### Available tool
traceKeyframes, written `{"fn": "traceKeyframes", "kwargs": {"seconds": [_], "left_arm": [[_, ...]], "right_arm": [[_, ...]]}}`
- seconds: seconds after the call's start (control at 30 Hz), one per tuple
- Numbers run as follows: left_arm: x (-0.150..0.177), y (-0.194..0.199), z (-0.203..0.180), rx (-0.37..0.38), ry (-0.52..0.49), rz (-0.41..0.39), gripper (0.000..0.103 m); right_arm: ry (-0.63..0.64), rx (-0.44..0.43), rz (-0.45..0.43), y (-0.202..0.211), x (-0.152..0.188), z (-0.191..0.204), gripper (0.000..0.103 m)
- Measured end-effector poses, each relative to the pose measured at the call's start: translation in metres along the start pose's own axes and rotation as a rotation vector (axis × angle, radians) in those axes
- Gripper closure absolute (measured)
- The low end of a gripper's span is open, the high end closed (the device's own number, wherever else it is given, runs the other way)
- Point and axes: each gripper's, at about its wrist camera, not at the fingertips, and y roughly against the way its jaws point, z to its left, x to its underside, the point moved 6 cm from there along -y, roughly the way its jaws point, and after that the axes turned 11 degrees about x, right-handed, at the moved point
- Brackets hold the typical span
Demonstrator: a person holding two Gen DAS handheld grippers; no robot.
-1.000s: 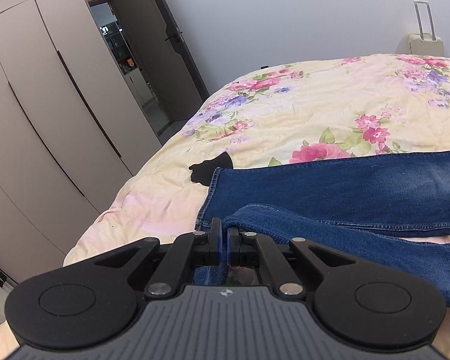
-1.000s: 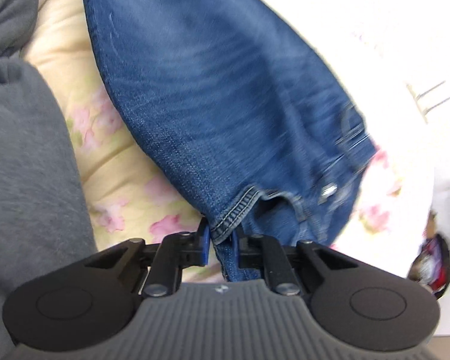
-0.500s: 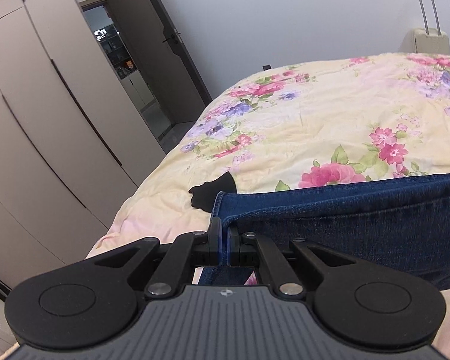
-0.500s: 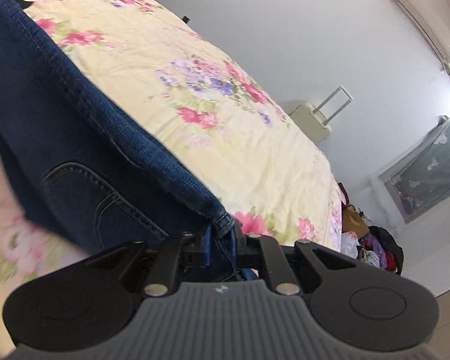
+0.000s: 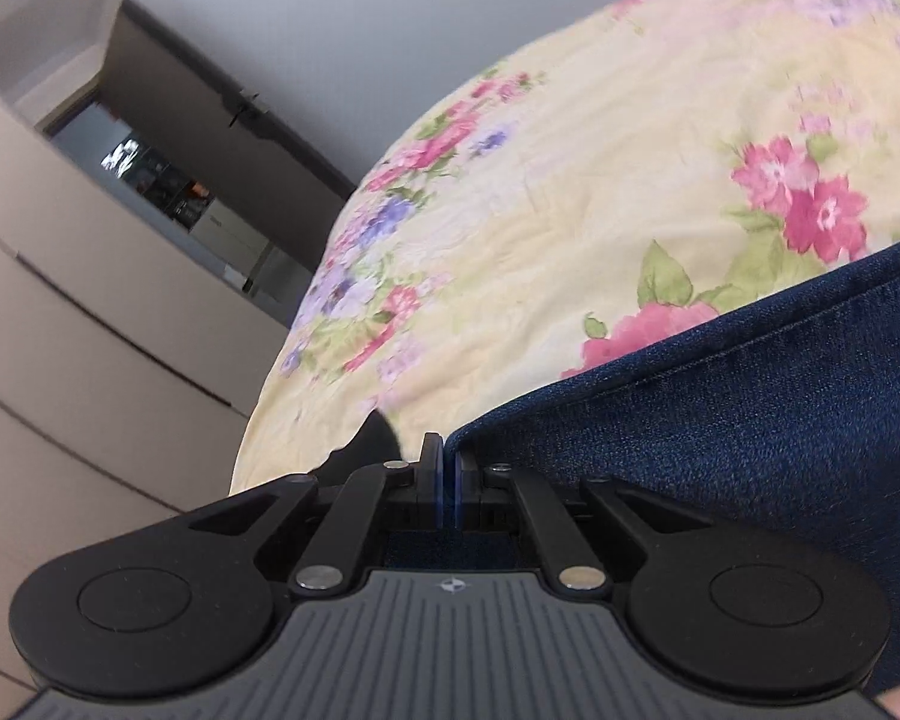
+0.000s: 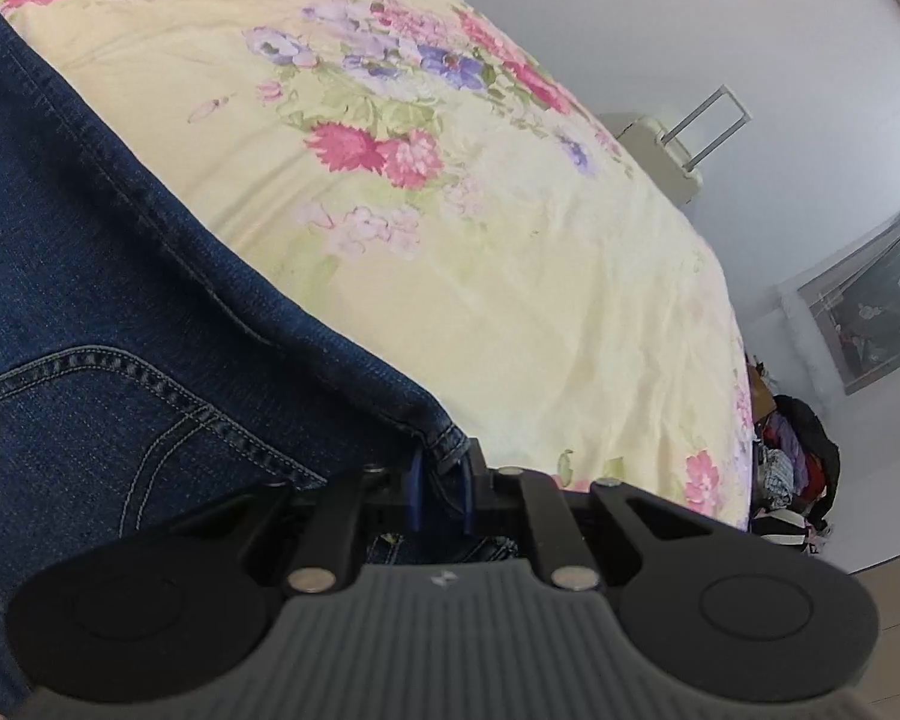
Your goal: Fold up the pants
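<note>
Nearest to me in the left wrist view, my left tongs (image 5: 448, 480) are pinched fully together on the denim edge of the pants (image 5: 750, 456), which run off to the lower right of the frame. In the right wrist view my right tongs (image 6: 441, 489) are nearly closed, with a thick stitched corner of the pants (image 6: 120, 312) bunched between the pads; I take it for the waistband end, since a back pocket sits at the lower left of that frame. So I hold 2 ends of 1 long edge, and the cloth spans between them over the bed (image 5: 570, 210).

Just past the left tongs, at the lower middle of that frame, a small black thing (image 5: 378, 441) lies on the floral cover; I cannot tell what it is. Farther off, a wardrobe (image 5: 60, 330) fills the left and a dark door (image 5: 210, 120) stands in the upper left. In the right view a pale suitcase (image 6: 660, 150) sits at the upper right.

My judgement: the pants look doubled lengthwise, leg on leg, with that first fold being laid. Left to do: set this edge down flat, let go, then fold across the length at least 1 more time.
</note>
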Motion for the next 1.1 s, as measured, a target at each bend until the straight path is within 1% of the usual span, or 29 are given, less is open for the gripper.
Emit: {"fn": "traceKeyframes", "kwargs": {"seconds": [0.1,0.23,0.33,0.4,0.43,0.47,0.5,0.53,0.57,0.6,0.63,0.67,0.7,0.73,0.77,0.83,0.9,0.93,0.97,1.0,1.1], "left_arm": [[-0.004,-0.031,-0.013,-0.001,-0.037,0.04,0.1],[0.005,-0.063,-0.023,0.025,-0.026,0.096,0.1],[0.015,-0.069,-0.028,0.024,-0.02,0.097,0.1],[0.016,-0.064,-0.025,0.025,0.002,0.071,0.1],[0.016,-0.059,-0.021,0.033,0.017,0.047,0.097],[0.014,-0.053,-0.015,0.026,0.037,0.02,0.085],[0.013,-0.045,-0.007,0.035,0.068,-0.004,0.081],[0.013,-0.038,0.001,0.053,0.11,-0.023,0.071],[0.012,-0.029,0.011,0.074,0.158,-0.042,0.053],[0.013,-0.02,0.02,0.086,0.194,-0.059,0.046],[0.014,-0.008,0.031,0.105,0.224,-0.083,0.04],[0.017,0.004,0.041,0.132,0.242,-0.105,0.04],[0.021,0.016,0.05,0.151,0.26,-0.121,0.04],[0.026,0.025,0.06,0.16,0.278,-0.135,0.04],[0.033,0.034,0.07,0.167,0.298,-0.148,0.04],[0.053,0.046,0.09,0.192,0.353,-0.162,0.04],[0.079,0.053,0.109,0.21,0.436,-0.162,0.041],[0.093,0.054,0.117,0.219,0.481,-0.159,0.041],[0.108,0.052,0.127,0.234,0.541,-0.154,0.041],[0.123,0.049,0.135,0.251,0.599,-0.15,0.041],[0.17,0.034,0.16,0.284,0.803,-0.147,0.041]], "right_arm": [[0.002,-0.011,0.019,-0.028,-0.002,0.014,0.097],[-0.033,-0.019,0.03,-0.045,0.001,0.023,0.095],[-0.043,-0.002,0.013,-0.046,0.002,0.025,0.095],[-0.044,0.025,-0.013,-0.04,0.002,0.025,0.095],[-0.052,0.041,-0.032,-0.033,0.002,0.022,0.096],[-0.07,0.05,-0.044,-0.028,0.001,0.018,0.096],[-0.087,0.054,-0.045,-0.025,0.001,0.015,0.096],[-0.099,0.055,-0.034,-0.025,0.001,0.014,0.095],[-0.102,0.061,-0.017,-0.026,0.001,0.016,0.092],[-0.098,0.073,0.002,-0.028,0.001,0.019,0.089],[-0.107,0.093,0.003,-0.026,-0.001,0.02,0.085],[-0.131,0.108,-0.006,-0.022,-0.002,0.02,0.076],[-0.171,0.105,-0.023,-0.014,-0.004,0.017,0.058],[-0.219,0.096,-0.043,-0.005,-0.005,0.015,0.052],[-0.266,0.099,-0.055,0.005,-0.006,0.012,0.051],[-0.32,0.123,-0.061,0.025,-0.006,0.012,0.051],[-0.368,0.116,-0.067,0.048,-0.004,0.018,0.051],[-0.4,0.097,-0.062,0.06,-0.001,0.023,0.051],[-0.483,0.046,-0.046,0.085,0.008,0.035,0.051],[-0.483,0.046,-0.046,0.085,0.008,0.035,0.051],[-0.596,-0.031,-0.009,0.12,0.03,0.063,0.051]]}}
